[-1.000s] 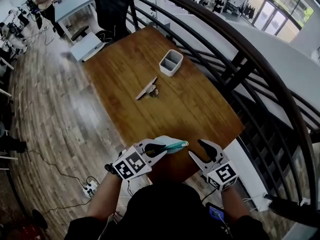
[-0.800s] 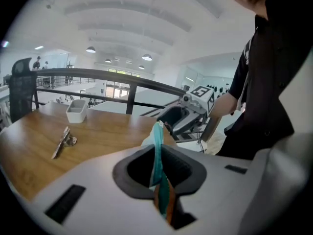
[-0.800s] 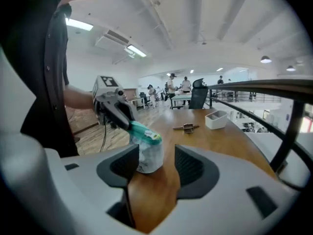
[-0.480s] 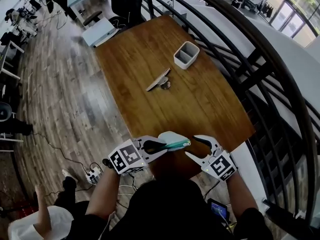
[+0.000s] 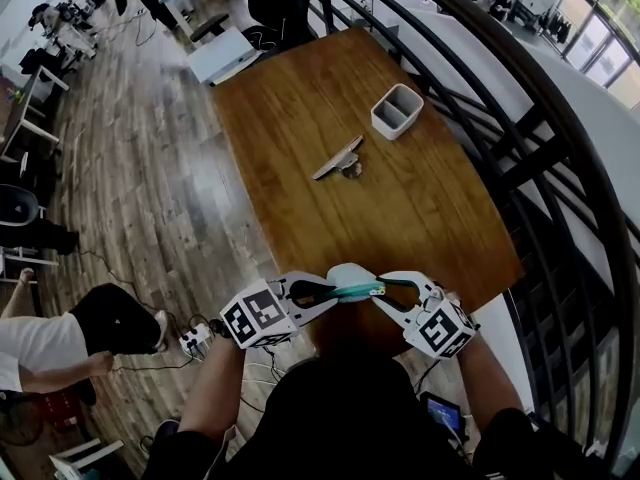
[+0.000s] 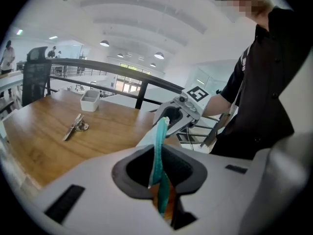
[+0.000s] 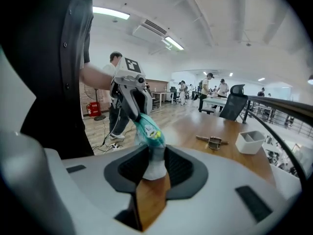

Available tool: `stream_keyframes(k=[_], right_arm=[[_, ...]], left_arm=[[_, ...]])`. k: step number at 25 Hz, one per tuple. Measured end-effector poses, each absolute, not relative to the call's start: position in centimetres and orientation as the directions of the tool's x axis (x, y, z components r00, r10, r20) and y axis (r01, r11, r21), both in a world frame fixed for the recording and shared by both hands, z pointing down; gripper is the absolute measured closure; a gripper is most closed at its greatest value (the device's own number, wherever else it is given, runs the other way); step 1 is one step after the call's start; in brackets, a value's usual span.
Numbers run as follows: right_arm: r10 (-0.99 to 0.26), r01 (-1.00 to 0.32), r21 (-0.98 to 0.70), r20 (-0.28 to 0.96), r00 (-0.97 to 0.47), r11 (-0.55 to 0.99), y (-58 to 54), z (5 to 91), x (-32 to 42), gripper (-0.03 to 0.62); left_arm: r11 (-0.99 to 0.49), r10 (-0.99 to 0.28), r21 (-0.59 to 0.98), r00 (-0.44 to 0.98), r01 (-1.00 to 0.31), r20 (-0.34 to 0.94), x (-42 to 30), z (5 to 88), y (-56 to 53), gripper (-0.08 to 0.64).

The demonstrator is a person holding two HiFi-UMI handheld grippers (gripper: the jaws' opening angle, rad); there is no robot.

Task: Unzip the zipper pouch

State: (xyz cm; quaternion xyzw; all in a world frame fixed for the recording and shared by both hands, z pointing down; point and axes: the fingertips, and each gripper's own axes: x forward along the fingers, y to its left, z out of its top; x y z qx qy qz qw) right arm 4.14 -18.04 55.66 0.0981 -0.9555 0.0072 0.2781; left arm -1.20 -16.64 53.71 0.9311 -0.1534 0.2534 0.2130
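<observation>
A teal and white zipper pouch (image 5: pixel 350 286) hangs in the air over the near edge of the wooden table (image 5: pixel 400 208), stretched between both grippers. My left gripper (image 5: pixel 330 293) is shut on its left end; in the left gripper view the pouch (image 6: pixel 159 146) runs edge-on out of the jaws (image 6: pixel 159 190) toward the right gripper (image 6: pixel 178 114). My right gripper (image 5: pixel 385 290) has the pouch's other end between its jaws, which are closing. In the right gripper view the pale pouch end (image 7: pixel 154 163) sits in the gap (image 7: pixel 155 173), with a little room around it.
On the table farther off lie a metal clip tool (image 5: pixel 340 158) and a white two-compartment bin (image 5: pixel 397 111). A dark curved railing (image 5: pixel 520 148) runs along the table's right. A person (image 5: pixel 60 338) crouches on the wood floor at lower left, near a power strip (image 5: pixel 195 340).
The right gripper has moved left onto the pouch's free end and its jaws have narrowed around it. The left gripper keeps its hold. A person has come into view at lower left.
</observation>
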Motion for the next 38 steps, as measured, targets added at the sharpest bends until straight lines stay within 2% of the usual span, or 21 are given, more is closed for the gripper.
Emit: stream_keyframes(k=[2, 7, 13, 17, 21, 27, 38], right_arm=[[-0.184, -0.196, 0.032, 0.522, -0.833, 0.98, -17.8, 55.1, 4.0, 0.524], [-0.224, -0.252, 0.008, 0.491, -0.842, 0.968, -17.6, 53.7, 4.0, 0.566], [-0.33, -0.381, -0.025, 0.45, -0.83, 0.924, -18.6, 52.6, 5.0, 0.581], [-0.404, -0.468, -0.047, 0.434, -0.805, 0.883, -19.4, 51.8, 6.1, 0.584], [-0.452, -0.505, -0.018, 0.419, -0.788, 0.863, -19.9, 50.8, 6.3, 0.584], [-0.508, -0.545, 0.038, 0.421, -0.752, 0.838, -19.8, 49.8, 5.8, 0.584], [-0.574, -0.57, 0.155, 0.432, -0.696, 0.807, -19.5, 48.5, 4.7, 0.584]], left_arm=[[-0.858, -0.199, 0.311, 0.822, -0.409, 0.533, -1.6, 53.6, -16.9, 0.505], [-0.853, -0.253, 0.279, 0.817, -0.441, 0.518, -2.1, 53.3, -17.7, 0.468], [-0.833, -0.37, 0.208, 0.795, -0.513, 0.481, -3.3, 51.5, -19.6, 0.454], [-0.793, -0.431, 0.251, 0.803, -0.555, 0.412, -3.9, 49.6, -20.4, 0.454], [-0.768, -0.42, 0.358, 0.84, -0.531, 0.344, -2.4, 47.9, -20.3, 0.463], [-0.727, -0.394, 0.464, 0.862, -0.505, 0.32, 0.3, 47.3, -19.7, 0.502], [-0.685, -0.355, 0.559, 0.884, -0.467, 0.303, 2.5, 46.5, -19.6, 0.5]])
